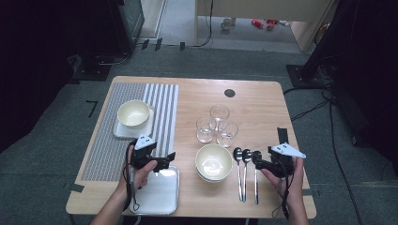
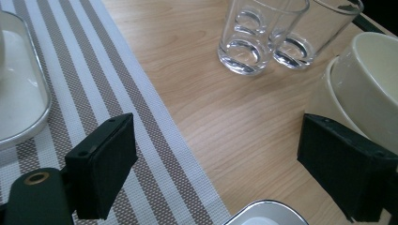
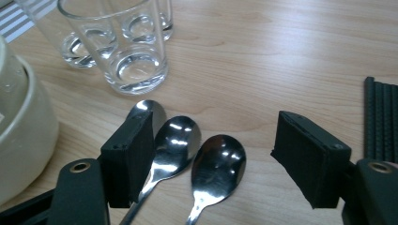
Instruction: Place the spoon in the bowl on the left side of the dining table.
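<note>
Spoons (image 1: 245, 166), three in number, lay side by side on the bare wood of the bench (image 1: 253, 101), bowls pointing away from the person and handles toward the near edge, between the stacked bowls (image 1: 214, 162) and the right claw (image 1: 257, 158). This parallel layout, with the handles free, probably served to let a single spoon be picked out without disturbing its neighbours. The right claw hovered low over the spoon bowls with its jaws spread wide and nothing between them; in the right gripper view two spoon bowls (image 3: 197, 154) lay inside the gap and the third sat partly behind the left jaw, so a pick from this group appeared to be the step in hand. The spoons were polished metal, mirror-bright, with oval bowls and slim handles, the two nearer ones almost touching. The left claw (image 1: 170, 160) was likewise wide and empty, held above the mat (image 1: 115, 140) edge beside the near tray (image 1: 157, 194), apparently waiting. Three glasses (image 1: 217, 124) stood clustered beyond the spoons, and a further bowl (image 1: 133, 113) sat on a tray on the mat, suggesting a place setting under assembly.
</note>
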